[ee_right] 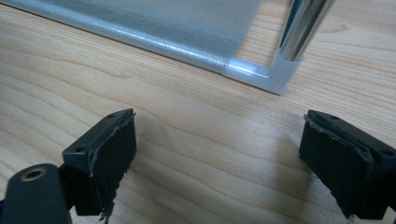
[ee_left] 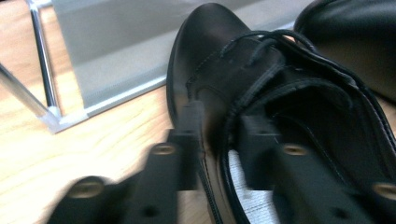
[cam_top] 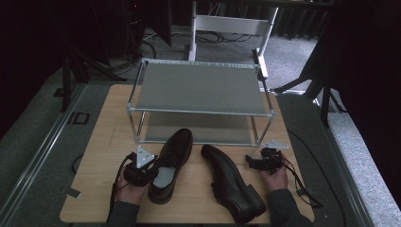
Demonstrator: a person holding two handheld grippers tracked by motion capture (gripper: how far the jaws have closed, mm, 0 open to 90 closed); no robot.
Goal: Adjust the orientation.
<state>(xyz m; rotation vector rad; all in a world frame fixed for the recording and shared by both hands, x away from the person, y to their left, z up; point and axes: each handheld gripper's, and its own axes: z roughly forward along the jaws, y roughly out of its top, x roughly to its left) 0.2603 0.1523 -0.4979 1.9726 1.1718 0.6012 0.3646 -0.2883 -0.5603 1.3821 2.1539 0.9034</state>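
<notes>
Gripping: my left gripper (ee_left: 217, 140) is clamped on the collar wall of the left shoe (ee_left: 261, 93), one jaw outside the leather, one inside the opening.
Left shoe position: lower centre of the high view (cam_top: 171, 163), toe pointing up-frame at the rack, heel toward the bottom edge.
Left gripper, high view: lower left of centre (cam_top: 142, 171), touching the shoe's left side; my left hand (cam_top: 128, 187) is behind it.
Right gripper: jaws spread wide, nothing between them, bare wood under them (ee_right: 217, 154).
Right gripper, high view: lower right (cam_top: 265, 163), near the right shoe (cam_top: 231, 182) but apart from it; my right hand (cam_top: 275, 178) holds it.
Right shoe: lies tilted on the table (cam_top: 99, 142), toe toward upper left, heel at the bottom edge of the frame.
Rack: two-tier shoe rack (cam_top: 201, 90) at frame centre, just above both toes; its lower corner joint shows at the upper right of the right gripper view (ee_right: 275, 70).
Hidden: left jaw tips blurred by motion; the inner pad is lost in the dark shoe opening.
Cut off: right shoe only a sliver at the upper right of the left gripper view (ee_left: 355, 37); forearms clipped by the bottom edge.
Writing: pale insole patch (ee_left: 247, 191) is visible, any print on it unreadable; no brand legible on either shoe.
</notes>
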